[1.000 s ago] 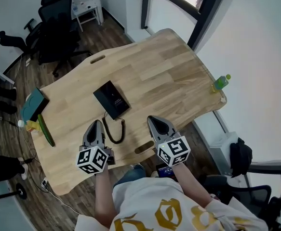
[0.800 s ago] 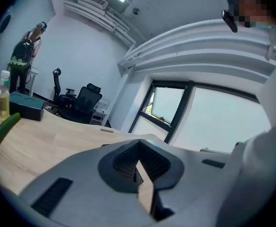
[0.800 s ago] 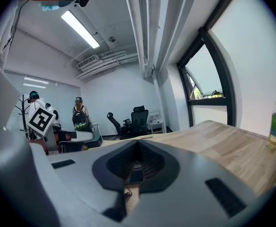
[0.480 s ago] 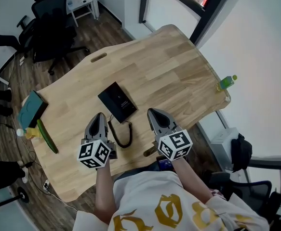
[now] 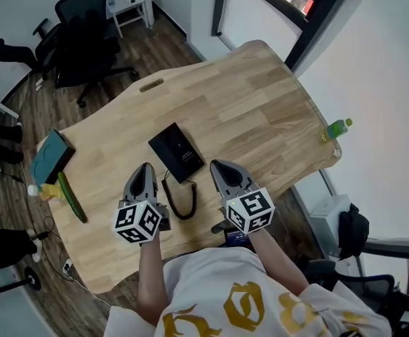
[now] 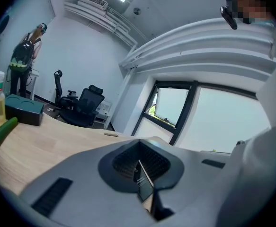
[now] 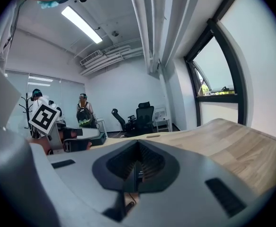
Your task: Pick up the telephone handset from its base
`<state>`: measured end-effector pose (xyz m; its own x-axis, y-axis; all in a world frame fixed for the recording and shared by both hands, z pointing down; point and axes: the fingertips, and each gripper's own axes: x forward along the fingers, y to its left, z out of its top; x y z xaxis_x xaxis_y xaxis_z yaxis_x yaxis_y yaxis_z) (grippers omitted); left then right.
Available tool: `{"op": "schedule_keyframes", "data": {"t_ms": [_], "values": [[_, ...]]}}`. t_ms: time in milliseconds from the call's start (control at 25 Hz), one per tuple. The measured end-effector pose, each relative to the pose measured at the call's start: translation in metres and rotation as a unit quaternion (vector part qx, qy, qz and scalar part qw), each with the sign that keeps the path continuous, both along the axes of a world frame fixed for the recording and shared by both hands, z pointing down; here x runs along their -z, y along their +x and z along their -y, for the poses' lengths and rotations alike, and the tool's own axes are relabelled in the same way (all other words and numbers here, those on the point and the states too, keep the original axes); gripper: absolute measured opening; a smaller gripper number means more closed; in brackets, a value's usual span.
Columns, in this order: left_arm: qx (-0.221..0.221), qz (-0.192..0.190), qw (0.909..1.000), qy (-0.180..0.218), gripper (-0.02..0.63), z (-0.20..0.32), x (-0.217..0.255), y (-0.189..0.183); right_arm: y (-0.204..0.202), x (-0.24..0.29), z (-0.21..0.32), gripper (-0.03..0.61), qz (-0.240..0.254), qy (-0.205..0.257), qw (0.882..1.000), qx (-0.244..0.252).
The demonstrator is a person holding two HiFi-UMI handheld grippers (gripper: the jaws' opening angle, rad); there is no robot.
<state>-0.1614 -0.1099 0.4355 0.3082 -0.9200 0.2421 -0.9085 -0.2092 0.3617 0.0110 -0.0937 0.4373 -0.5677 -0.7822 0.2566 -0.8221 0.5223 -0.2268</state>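
The black telephone [image 5: 177,152] lies flat on the wooden table [image 5: 246,111], and its coiled cord [image 5: 184,202] loops toward the near edge. I cannot tell the handset apart from the base. My left gripper [image 5: 146,167] is shut and empty, just left of the cord and short of the phone's near left corner. My right gripper [image 5: 215,165] is also shut and empty, to the right of the phone's near corner. In the left gripper view the left gripper [image 6: 138,163] shows its jaws meeting. In the right gripper view the right gripper [image 7: 138,164] shows the same.
A teal box [image 5: 50,156], a long green object [image 5: 71,196] and a small bottle [image 5: 38,190] sit at the table's left end. A green bottle [image 5: 337,128] stands at the right edge. Office chairs [image 5: 85,27] stand beyond the table. People stand far off [image 7: 84,115].
Both grippers have moved forward over the near table edge and now sit closer to the telephone, one on each side of the cord. Their jaws stay shut.
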Motion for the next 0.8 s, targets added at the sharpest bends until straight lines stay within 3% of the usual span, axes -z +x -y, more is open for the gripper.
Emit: {"op": "schedule_keyframes", "data": {"t_ms": [160, 440, 800], "values": [[-0.002, -0.001, 1.0, 0.005, 0.005, 0.007, 0.0, 0.003, 0.007, 0.008, 0.01, 0.005, 0.028, 0.004, 1.0, -0.014], [0.001, 0.009, 0.9999, -0.013, 0.005, 0.013, -0.017, 0.005, 0.007, -0.006, 0.021, 0.005, -0.028, -0.004, 1.0, -0.003], [0.009, 0.016, 0.9988, -0.045, 0.005, 0.023, -0.046, 0.001, -0.006, -0.03, 0.041, 0.005, -0.043, -0.034, 0.998, 0.018]]}}
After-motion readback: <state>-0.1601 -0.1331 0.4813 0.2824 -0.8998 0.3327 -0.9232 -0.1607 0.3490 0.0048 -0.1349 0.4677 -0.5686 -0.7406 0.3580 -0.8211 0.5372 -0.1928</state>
